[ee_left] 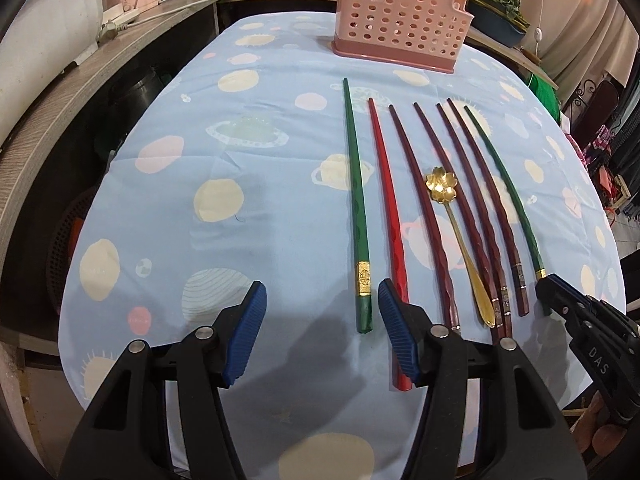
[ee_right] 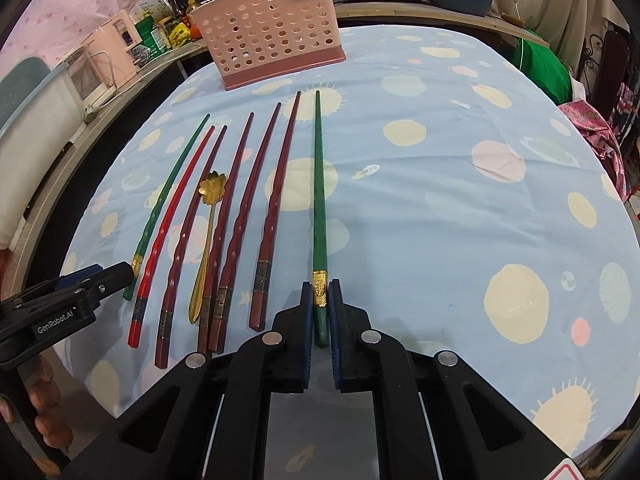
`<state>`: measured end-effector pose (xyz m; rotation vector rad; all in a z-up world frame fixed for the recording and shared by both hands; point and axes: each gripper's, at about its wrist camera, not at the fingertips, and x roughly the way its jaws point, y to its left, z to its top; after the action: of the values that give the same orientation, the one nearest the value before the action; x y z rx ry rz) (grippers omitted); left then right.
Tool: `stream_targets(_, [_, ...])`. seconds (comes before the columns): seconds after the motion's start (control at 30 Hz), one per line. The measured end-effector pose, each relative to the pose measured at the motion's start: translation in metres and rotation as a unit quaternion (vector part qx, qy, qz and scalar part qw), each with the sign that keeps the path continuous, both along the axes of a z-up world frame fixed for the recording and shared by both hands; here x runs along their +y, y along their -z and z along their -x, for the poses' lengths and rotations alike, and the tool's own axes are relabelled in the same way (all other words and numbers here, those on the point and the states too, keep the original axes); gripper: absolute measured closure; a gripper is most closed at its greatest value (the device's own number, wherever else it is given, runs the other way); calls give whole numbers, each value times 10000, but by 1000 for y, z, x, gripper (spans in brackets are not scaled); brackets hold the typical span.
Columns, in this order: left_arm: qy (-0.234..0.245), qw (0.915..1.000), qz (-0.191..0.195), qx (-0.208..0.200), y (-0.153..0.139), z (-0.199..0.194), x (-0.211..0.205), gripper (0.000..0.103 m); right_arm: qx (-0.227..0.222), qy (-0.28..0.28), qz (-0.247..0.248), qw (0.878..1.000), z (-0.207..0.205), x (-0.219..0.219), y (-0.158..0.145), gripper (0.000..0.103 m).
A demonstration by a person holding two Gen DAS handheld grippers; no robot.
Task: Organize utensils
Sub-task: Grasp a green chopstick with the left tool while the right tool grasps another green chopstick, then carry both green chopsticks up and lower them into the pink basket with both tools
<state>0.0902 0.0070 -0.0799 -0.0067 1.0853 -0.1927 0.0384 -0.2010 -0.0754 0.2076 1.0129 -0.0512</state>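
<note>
While my right tongs [ee_right: 320,300] pinch the thick end of one green chopstick [ee_right: 319,200] lying on the blue cloth [ee_right: 420,200], my left tongs [ee_left: 320,308] are wide open and hold nothing. Left of that chopstick lie six more sticks and a gold spoon [ee_right: 206,240]. Behind them stands the pink basket [ee_right: 276,36].

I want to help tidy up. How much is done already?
Nothing is put away yet: no utensil shows in the pink basket. The right gripper is shut on a green chopstick that lies on the cloth. The left gripper is open. Six other chopsticks and the gold spoon are left.
</note>
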Motion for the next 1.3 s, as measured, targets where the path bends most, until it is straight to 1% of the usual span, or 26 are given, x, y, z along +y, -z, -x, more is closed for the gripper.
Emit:
stream_targets(0.03, [4,10000,12,24,1,-1,0,54,0,-3,10,10000,0,0,0,95])
stream_targets(0.2, [53,10000,-45,9,2,-1,-2,61,-5,-6,17,10000,-1,0,0,95])
stream_targets(0.3, [67,9999,-105,-28,2,-1,-2,71,-12,-11,33,10000,-1,1,1,95])
stream_targets(0.37, [54,9999,-82,-28,2,-1,-1,76,-13,-10,28,10000,-1,1,1,95])
stream_targets(0.43, [34,10000,-77,-29,2,-1,1,87,-13,-14,35,10000,-1,1,1,95])
stream_targets(0.5, [17,10000,-57,-19,2,-2,2,93,-13,-13,36,10000,-1,1,1,95])
stream_targets(0.7, [41,10000,32,22,0,-1,3,96,3,-25,-25,10000,-2,-1,-1,96])
stream_targets(0.9, [-5,9999,88,-144,-15,1,5,96,-161,17,-34,9999,-1,-6,-15,96])
stream_targets(1.13, [-113,9987,247,-423,-47,-2,13,96,-521,132,-57,9985,-1,-16,-45,96])
stream_targets(1.3, [-213,9962,406,-744,-79,-6,20,96,-807,214,-141,9964,-4,-25,-72,96])
